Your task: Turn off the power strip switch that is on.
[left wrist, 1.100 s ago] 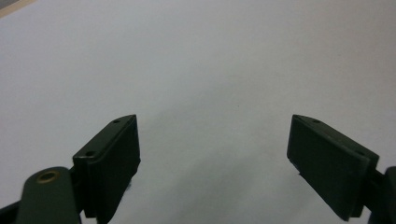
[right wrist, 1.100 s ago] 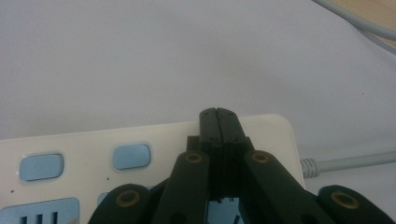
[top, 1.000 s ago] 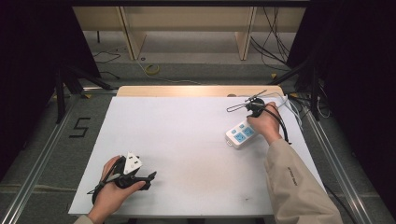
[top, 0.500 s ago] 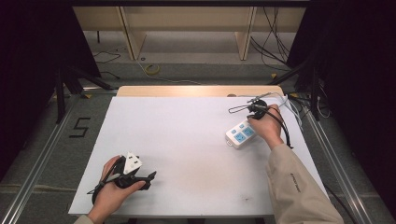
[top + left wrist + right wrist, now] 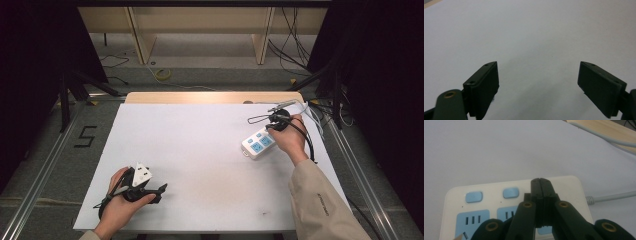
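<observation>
Right gripper (image 5: 541, 182) has crept toward the table's right edge, jaws pressed together over the power strip (image 5: 258, 142) near that edge, left gripper (image 5: 539, 85) gaping idle; my worry: closed tips skid the strip off a switch.

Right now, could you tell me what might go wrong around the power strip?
1. The shut right tongs hover over the power strip; pressing down off-centre may tip or slide it on the smooth white table.
2. Its grey cable runs toward the table's edge and could snag or drag.
</observation>
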